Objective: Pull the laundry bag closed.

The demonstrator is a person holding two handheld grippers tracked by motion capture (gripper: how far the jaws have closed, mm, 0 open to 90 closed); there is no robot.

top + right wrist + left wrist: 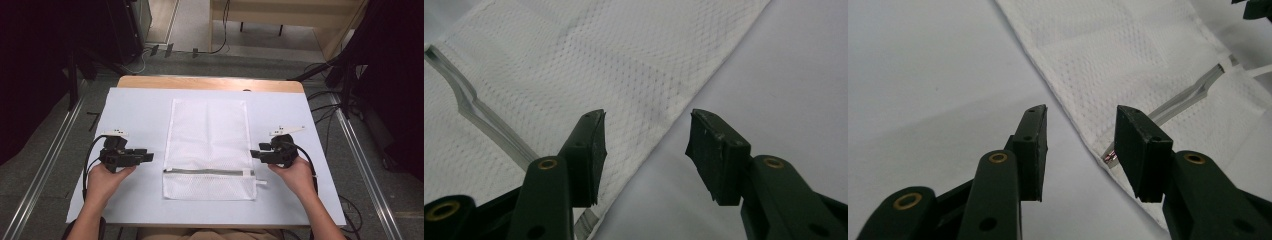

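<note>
Here a white mesh laundry bag (209,149) is laid flat in the middle of the table (135,102), its long axis running away from the person. A grey zipper (207,171) is carried straight across it near the close end, with the white pull tab (260,182) lying at the right edge. The bag is flanked by both tools at about the height of the zipper. The left gripper (148,156) is held just off the left hem, pointed inward, and its jaws are seen spread wide with nothing between them; in the left gripper view the zipper's closed end (1111,158) is found just ahead of the right jaw. The right gripper (253,153) is pointed inward at the right hem, its jaws likewise wide and empty, and appears slightly nearer the cloth. The pull tab lies on its side, so the zipper would probably be opened from there.
</note>
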